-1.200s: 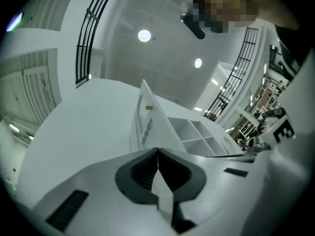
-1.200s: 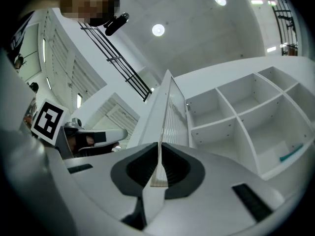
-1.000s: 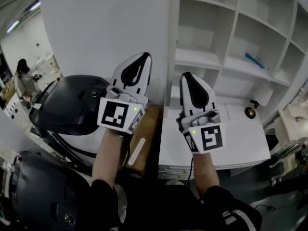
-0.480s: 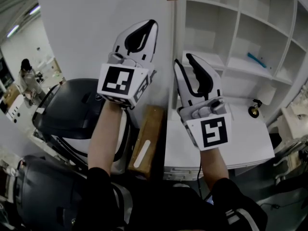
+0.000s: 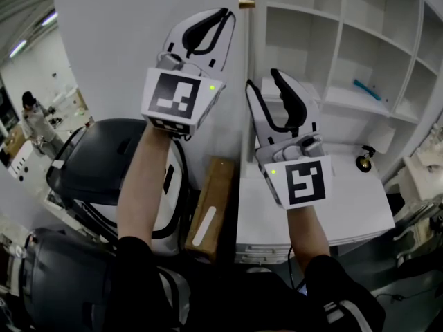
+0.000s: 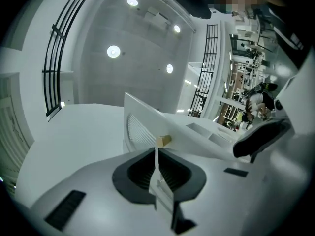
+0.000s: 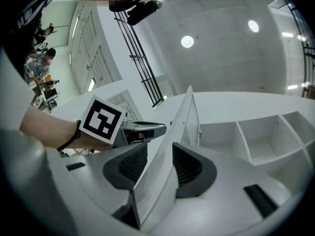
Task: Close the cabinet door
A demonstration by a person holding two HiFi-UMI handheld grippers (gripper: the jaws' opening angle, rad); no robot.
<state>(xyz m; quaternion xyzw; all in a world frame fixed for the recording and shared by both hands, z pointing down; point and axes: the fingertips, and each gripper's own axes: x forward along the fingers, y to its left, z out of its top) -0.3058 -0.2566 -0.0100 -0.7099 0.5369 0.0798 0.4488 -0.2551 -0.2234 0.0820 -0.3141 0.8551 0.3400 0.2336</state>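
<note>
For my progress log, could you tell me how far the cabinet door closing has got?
Done: approach. In hand: right gripper, jaws apart, straddles the edge of the door; left gripper, jaws together, sits by the brass knob. Left: swinging it shut; it stands open.

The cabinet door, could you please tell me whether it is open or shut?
Open: the cabinet door is swung out from the exposed shelves; its edge sits between the jaws of the right gripper.

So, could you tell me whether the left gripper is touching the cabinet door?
Touching. The left gripper view shows the left gripper with its jaw tips closed on the thin edge of the cabinet door, right beside the brass knob.
</note>
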